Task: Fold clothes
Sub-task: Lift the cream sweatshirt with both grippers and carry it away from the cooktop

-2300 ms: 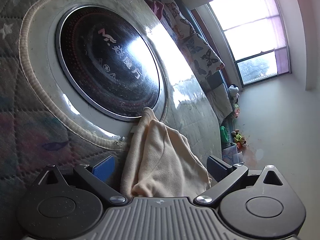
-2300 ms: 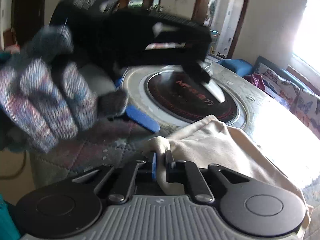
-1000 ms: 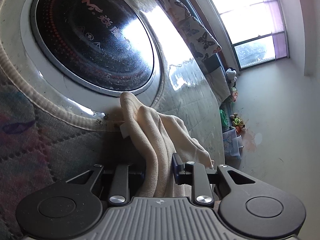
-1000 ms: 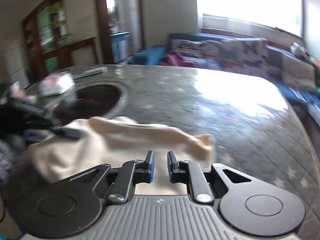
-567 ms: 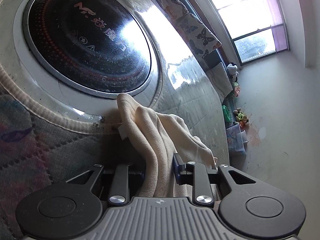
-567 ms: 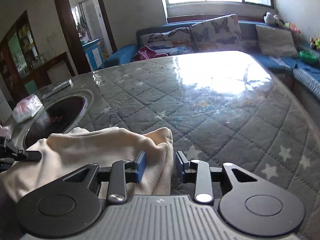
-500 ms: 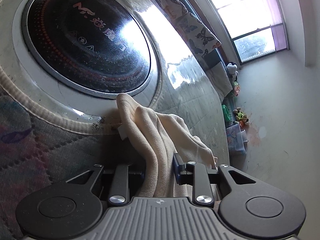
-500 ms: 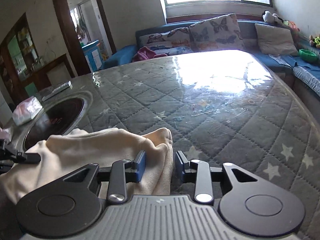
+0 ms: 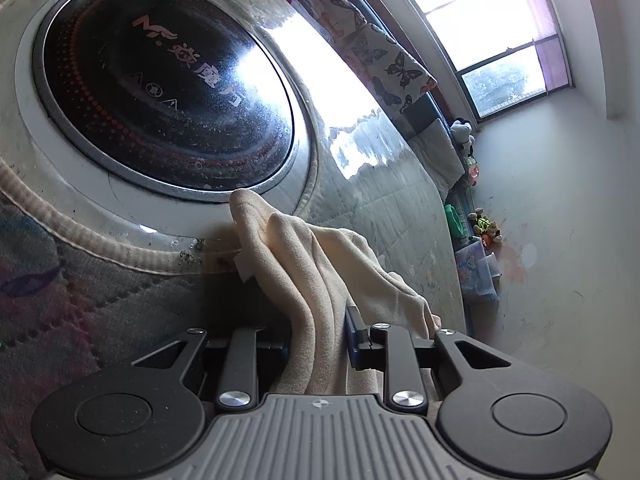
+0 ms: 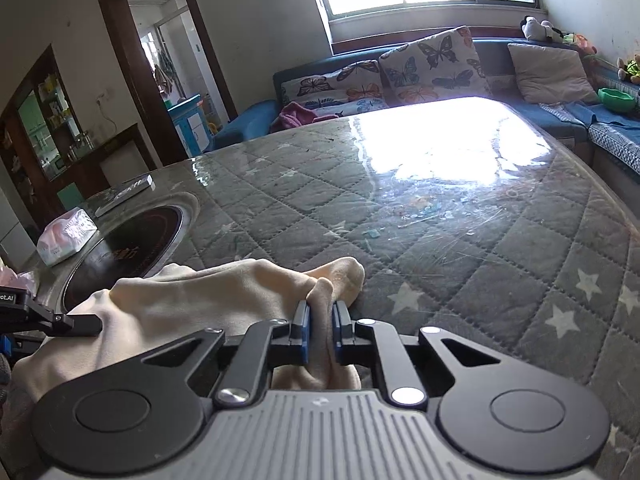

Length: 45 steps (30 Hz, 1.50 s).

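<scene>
left gripper [image 9: 318, 338]: angled down, jaws part-closed, clamped on a thick bunch of cream cloth [image 9: 320, 272]
right gripper [image 10: 320, 330]: angled down, jaws just closed, blue pads [image 10: 305, 332] nearly together, pinching a cloth fold

Cream garment [image 10: 208, 300]: soft fleece-like cloth, bunched in loose folds, lying on the quilted grey table cover beside the round black glass hob, unfolded

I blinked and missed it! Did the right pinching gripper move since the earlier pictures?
Yes. The right gripper swung away from the round black cooktop toward the starry quilted table cover, and its jaws just closed on the cream cloth.
</scene>
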Motion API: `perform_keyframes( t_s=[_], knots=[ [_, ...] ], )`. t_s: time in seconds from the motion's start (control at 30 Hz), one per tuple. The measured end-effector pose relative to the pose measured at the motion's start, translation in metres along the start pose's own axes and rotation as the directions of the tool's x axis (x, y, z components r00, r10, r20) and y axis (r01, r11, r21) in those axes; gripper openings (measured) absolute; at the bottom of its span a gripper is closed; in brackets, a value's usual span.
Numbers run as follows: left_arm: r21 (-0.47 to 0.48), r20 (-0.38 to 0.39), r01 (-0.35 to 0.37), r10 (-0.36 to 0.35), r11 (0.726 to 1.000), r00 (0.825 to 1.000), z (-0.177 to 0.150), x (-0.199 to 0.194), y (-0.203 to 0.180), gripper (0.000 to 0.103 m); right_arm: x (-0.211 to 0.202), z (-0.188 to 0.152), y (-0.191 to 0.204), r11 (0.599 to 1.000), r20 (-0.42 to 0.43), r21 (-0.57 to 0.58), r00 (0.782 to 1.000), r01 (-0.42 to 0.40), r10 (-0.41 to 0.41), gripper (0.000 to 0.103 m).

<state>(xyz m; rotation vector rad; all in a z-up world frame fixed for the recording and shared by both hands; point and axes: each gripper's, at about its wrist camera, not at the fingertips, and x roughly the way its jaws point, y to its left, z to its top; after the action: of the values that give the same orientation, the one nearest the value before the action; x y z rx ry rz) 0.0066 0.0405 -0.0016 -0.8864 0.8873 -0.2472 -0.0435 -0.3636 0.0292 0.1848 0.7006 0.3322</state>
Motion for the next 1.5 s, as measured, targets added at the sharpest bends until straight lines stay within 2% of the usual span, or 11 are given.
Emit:
perform_keyframes(
  t_s=[0.47, 0.67, 0.87, 1.0, 1.17, 1.23, 1.3, 1.5],
  knots=[
    [0.137, -0.005, -0.036, 0.037, 0.990, 0.999, -0.011, 0.013, -0.026, 0.026, -0.035, -0.010, -0.004, 0.997, 0.070, 0.045, 0.996, 0.055, -0.058, 0.009],
    [0.190, -0.018, -0.056, 0.060, 0.980, 0.998, -0.016, 0.027, -0.037, 0.026, -0.037, -0.018, -0.017, 0.993, 0.049, 0.057, 0.994, 0.099, -0.102, 0.009],
    [0.203, -0.026, -0.052, 0.058, 0.978, 0.998, -0.014, 0.031, -0.040, 0.026, -0.034, -0.028, -0.033, 0.990, 0.047, 0.127, 0.996, 0.066, -0.073, 0.021],
    [0.214, -0.025, -0.058, 0.065, 0.975, 0.998, -0.014, 0.032, -0.041, 0.026, -0.034, -0.031, -0.039, 0.988, 0.054, 0.151, 0.997, 0.042, -0.050, 0.022],
    [0.227, -0.019, -0.068, 0.074, 0.971, 0.997, -0.015, 0.033, -0.043, 0.026, -0.034, -0.034, -0.038, 0.989, 0.065, 0.137, 0.996, 0.057, -0.066, 0.023],
    [0.239, -0.016, -0.075, 0.081, 0.968, 0.997, -0.016, 0.034, -0.045, 0.026, -0.032, -0.035, -0.033, 0.992, 0.062, 0.114, 0.996, 0.056, -0.063, 0.023],
    [0.254, -0.013, -0.081, 0.087, 0.964, 0.996, -0.018, 0.035, -0.047, 0.026, -0.030, -0.034, -0.030, 0.994, 0.056, 0.094, 0.996, 0.057, -0.062, 0.012],
    [0.321, 0.000, -0.086, 0.091, 0.943, 0.996, -0.019, 0.033, -0.063, 0.023, -0.040, -0.030, -0.028, 0.993, 0.094, 0.108, 0.994, 0.052, -0.062, 0.009]
  ],
)
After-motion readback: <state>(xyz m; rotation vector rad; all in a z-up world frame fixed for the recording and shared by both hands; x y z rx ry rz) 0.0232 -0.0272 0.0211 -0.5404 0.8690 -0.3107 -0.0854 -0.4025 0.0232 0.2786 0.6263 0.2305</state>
